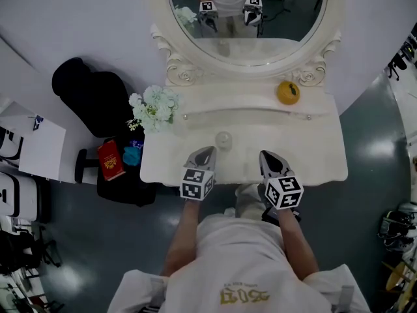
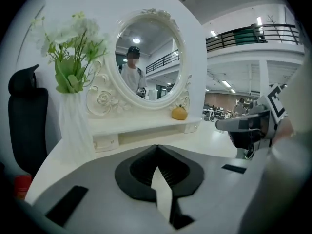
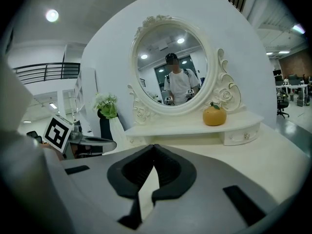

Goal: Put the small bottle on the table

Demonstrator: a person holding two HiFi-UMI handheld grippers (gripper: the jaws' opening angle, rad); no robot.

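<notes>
on the white dressing table (image 1: 316, 150), near the front edge, the small bottle (image 1: 223, 139) sits on the top, seen from above as a clear round thing. left gripper (image 1: 206, 151) is just beside it on the near-left, jaws pressed together, nothing between them. right gripper (image 1: 267, 156) is further right over the front edge, jaws together too, empty. orange ornament (image 1: 288, 92) is on the raised shelf under the oval mirror (image 1: 296, 15). white flowers (image 1: 154, 107) are at the table's left corner.

The shirt's yellow print (image 1: 244, 297) is unreadable.
</notes>
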